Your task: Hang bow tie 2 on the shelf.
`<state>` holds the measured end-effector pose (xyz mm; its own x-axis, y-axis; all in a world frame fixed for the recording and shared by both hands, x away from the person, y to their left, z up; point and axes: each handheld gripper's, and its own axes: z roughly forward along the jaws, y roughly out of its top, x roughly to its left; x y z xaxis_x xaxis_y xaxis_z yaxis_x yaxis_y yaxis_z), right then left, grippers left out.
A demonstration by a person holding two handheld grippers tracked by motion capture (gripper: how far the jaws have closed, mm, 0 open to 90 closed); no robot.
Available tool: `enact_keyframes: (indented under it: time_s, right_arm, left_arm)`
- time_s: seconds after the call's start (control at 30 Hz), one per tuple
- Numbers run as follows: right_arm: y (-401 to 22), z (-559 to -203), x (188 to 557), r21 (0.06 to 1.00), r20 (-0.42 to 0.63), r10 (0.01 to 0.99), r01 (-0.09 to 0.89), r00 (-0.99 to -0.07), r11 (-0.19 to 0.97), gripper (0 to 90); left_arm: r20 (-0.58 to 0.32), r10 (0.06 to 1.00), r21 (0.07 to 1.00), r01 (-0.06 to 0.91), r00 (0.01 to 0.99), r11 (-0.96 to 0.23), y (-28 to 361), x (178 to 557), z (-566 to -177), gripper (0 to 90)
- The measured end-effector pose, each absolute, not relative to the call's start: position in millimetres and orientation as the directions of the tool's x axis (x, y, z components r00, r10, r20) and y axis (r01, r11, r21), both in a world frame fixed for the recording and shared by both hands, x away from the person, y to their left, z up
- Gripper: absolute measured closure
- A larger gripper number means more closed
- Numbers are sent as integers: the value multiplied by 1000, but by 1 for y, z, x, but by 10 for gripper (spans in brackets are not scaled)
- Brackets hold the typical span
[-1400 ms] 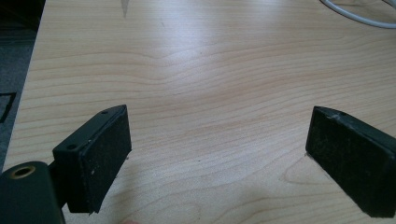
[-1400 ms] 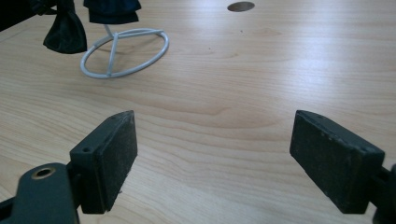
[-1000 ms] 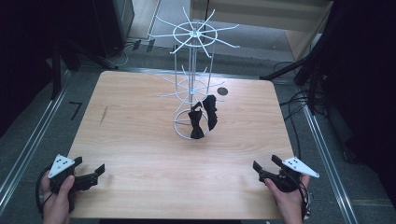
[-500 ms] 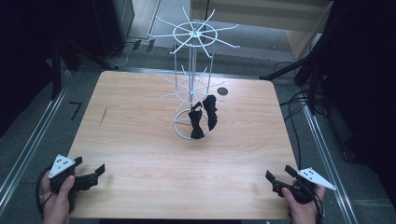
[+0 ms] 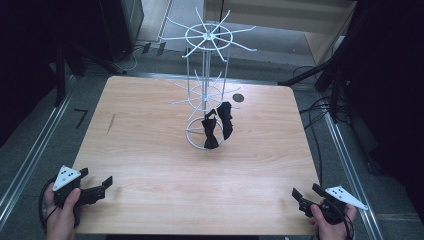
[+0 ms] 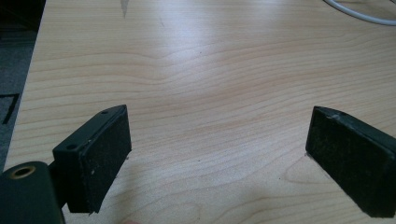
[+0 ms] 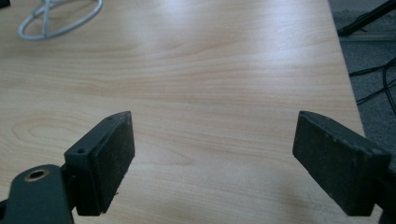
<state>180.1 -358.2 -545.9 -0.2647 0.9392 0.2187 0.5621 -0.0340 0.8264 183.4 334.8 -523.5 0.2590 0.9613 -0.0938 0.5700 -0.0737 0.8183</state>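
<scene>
The left gripper point(image 5: 102, 186) is wide open and holds nothing. It sits low over the near left corner of the wooden table point(image 5: 150, 150), with a hand point(image 5: 62, 220) around it. The right gripper point(image 5: 306, 194) is wide open too, with nothing between its jaws, over the near right corner. Both are well apart from the white wire rack point(image 5: 206, 90), which stands upright in the middle of the table. Two black bow ties point(image 5: 217, 125) hang on the rack's low arms, just above its round base.
</scene>
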Motion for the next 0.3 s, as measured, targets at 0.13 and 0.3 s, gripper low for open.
enact_keyframes:
  time_s: [0.13,0.3]
  right_arm:
    - [-356,-550,183,810,199,943,586,-268,-4,135]
    - [-357,-552,185,804,209,943,595,-259,-15,135]
  left_arm:
    - [-96,961,818,570,258,-71,335,183,-524,73]
    - [-99,961,816,574,259,-71,335,184,-524,73]
